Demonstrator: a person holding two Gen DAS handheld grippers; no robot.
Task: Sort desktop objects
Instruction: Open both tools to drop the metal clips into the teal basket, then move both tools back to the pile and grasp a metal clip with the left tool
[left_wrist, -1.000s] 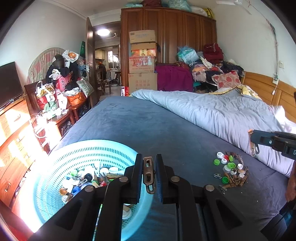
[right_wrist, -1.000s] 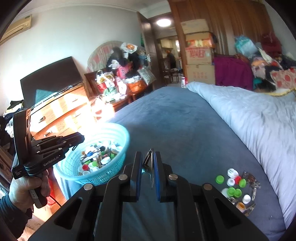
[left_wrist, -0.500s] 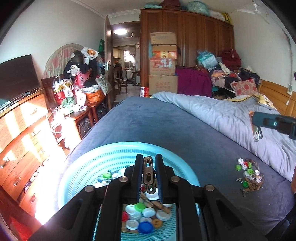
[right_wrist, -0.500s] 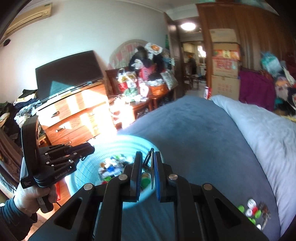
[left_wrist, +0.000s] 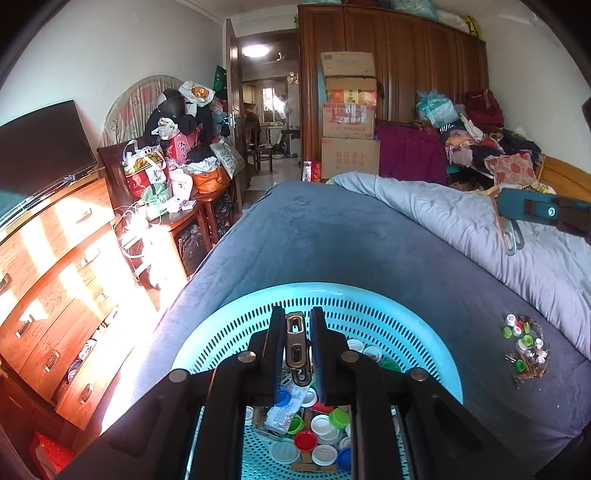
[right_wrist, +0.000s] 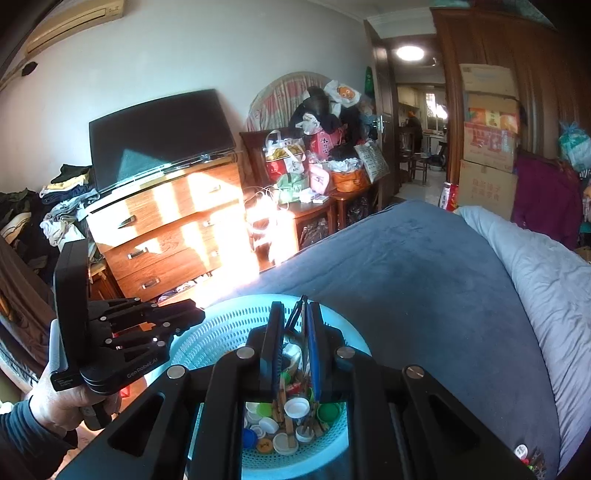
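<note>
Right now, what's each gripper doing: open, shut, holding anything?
Left gripper: shut on a metal clip, above the basket.
Right gripper: shut on a metal clip, also above the basket.

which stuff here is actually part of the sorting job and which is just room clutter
Part of the job:
- light blue basket with bottle caps and clips inside
- metal clip in the left gripper
- metal clip in the right gripper
- pile of caps and clips on the bed

Just lying about:
- television
- wooden dresser
- cardboard boxes
- grey duvet
</note>
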